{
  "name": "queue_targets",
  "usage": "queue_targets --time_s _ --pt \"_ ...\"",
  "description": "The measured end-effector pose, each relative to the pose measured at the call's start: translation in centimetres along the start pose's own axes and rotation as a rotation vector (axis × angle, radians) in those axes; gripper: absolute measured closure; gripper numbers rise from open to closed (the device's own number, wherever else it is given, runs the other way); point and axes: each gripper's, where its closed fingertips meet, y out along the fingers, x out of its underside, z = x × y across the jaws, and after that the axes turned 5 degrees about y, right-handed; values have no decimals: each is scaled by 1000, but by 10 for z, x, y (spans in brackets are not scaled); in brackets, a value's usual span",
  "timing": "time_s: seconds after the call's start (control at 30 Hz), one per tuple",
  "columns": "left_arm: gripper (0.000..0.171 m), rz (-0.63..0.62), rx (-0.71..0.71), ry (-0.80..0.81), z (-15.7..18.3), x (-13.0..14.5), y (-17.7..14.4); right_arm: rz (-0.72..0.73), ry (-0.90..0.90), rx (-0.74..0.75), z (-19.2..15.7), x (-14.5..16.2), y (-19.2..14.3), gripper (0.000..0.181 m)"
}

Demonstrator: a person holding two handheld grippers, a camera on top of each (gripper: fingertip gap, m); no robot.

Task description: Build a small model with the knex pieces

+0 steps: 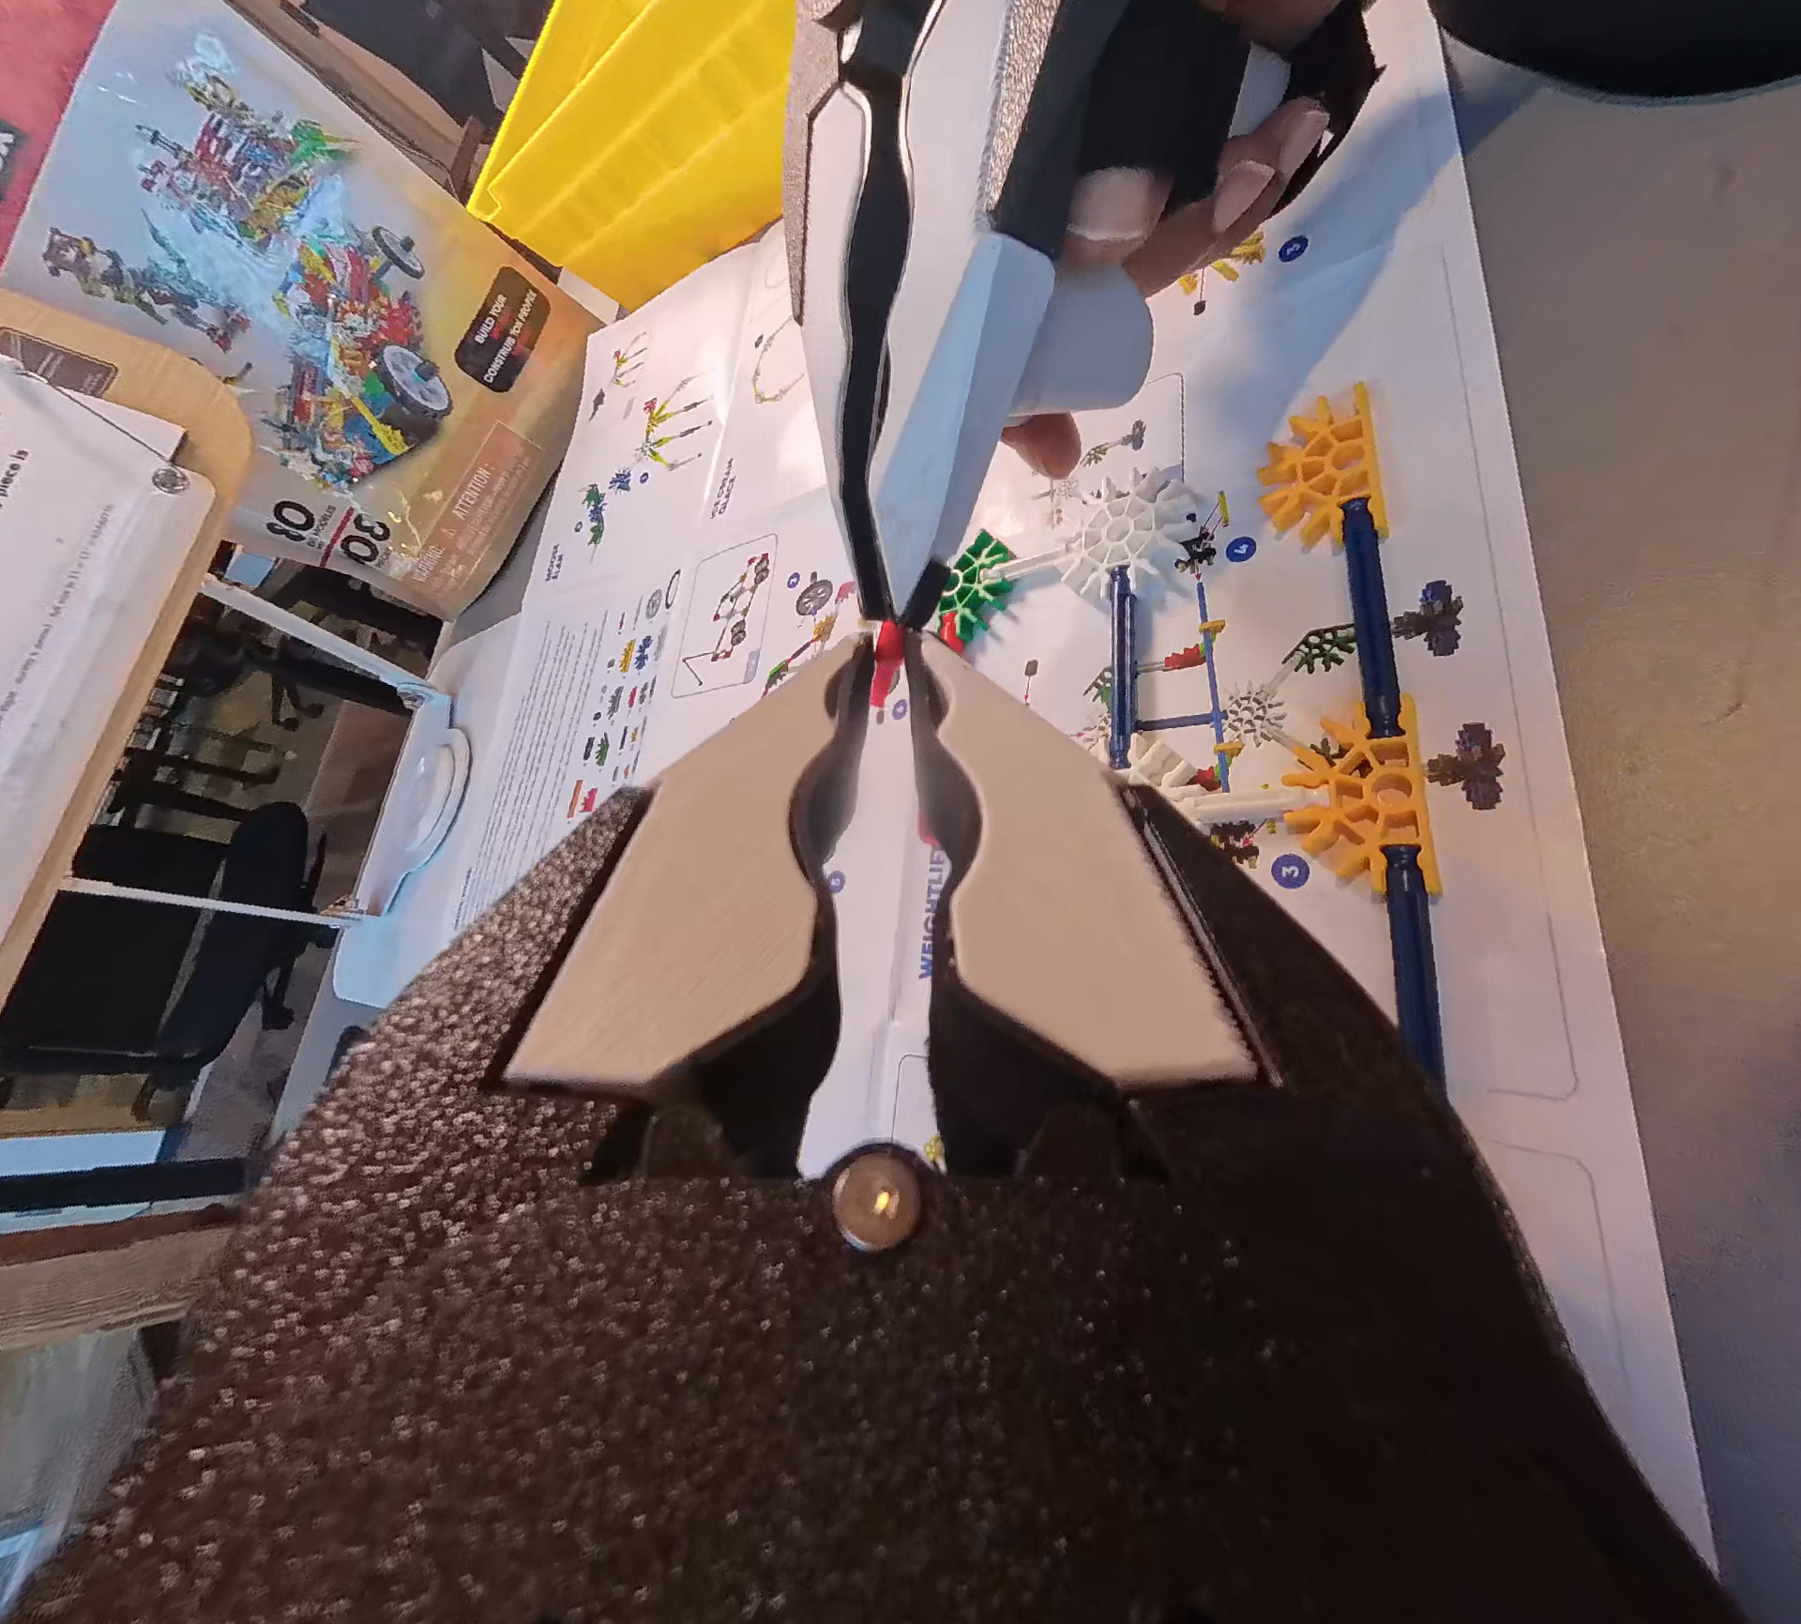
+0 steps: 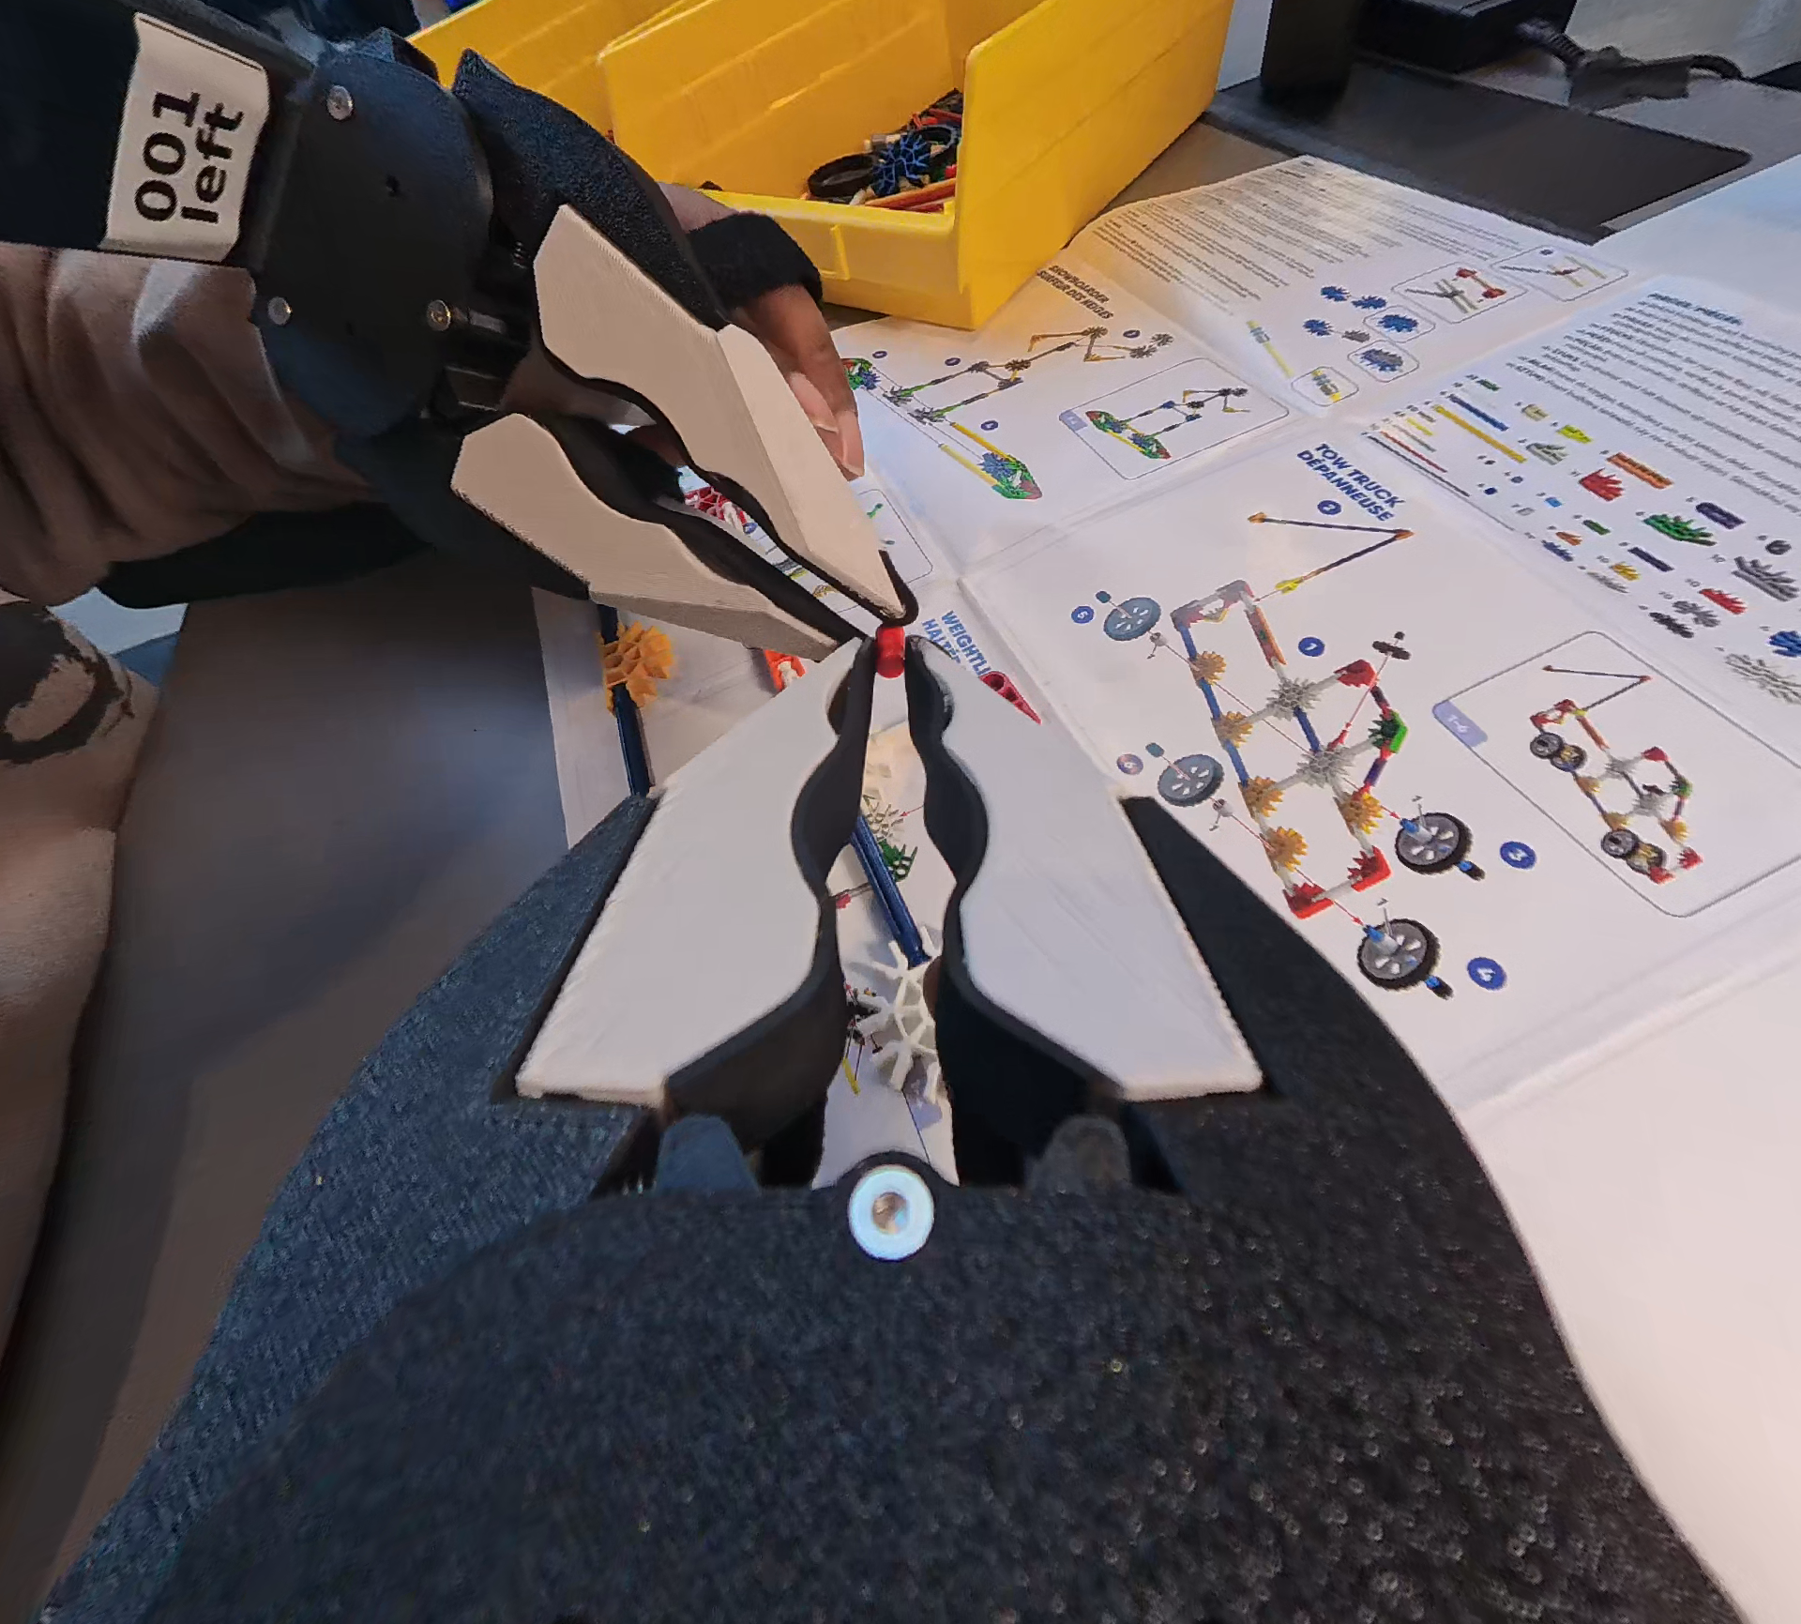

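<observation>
Closest to the lens, the right gripper [image 2: 889,659] shows a pebbled dark body and smooth white fingers [image 2: 1053,875] lined with wavy black pads, the tips clamped on a small red plastic piece [image 2: 888,651]. Meeting it tip to tip, the left gripper [image 1: 889,640] pinches the same red piece [image 1: 887,646] from the other end, its fingers together around it. Both hover just above a glossy folded instruction sheet [image 2: 1267,602]. On the sheet, beside the grippers, lies a partly built toy of blue rods [image 1: 1369,593], orange spoked connectors [image 1: 1325,456] and a white snowflake-shaped connector [image 1: 1130,529]. Beyond the sheet stands a yellow plastic bin [image 2: 1072,66] holding loose parts.
</observation>
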Motion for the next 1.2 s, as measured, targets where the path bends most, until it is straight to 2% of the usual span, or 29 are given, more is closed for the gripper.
queue_targets --time_s 0.23,0.53,0.8,1.0,1.2 --pt "169 127 87 -192 2 -7 -6 25 -25 -46 -5 -4 -7 177" --pt "170 397 371 -597 5 -32 -26 125 -139 -172 -30 -19 -20 177" --pt "170 413 408 -621 7 -35 -27 132 -146 -215 -33 -17 -23 177" --pt "171 384 413 -602 5 -28 -26 33 -201 -182 -27 1 -19 177" --pt "171 349 378 -600 1 -20 -22 54 -198 -164 -22 -3 -21 177"
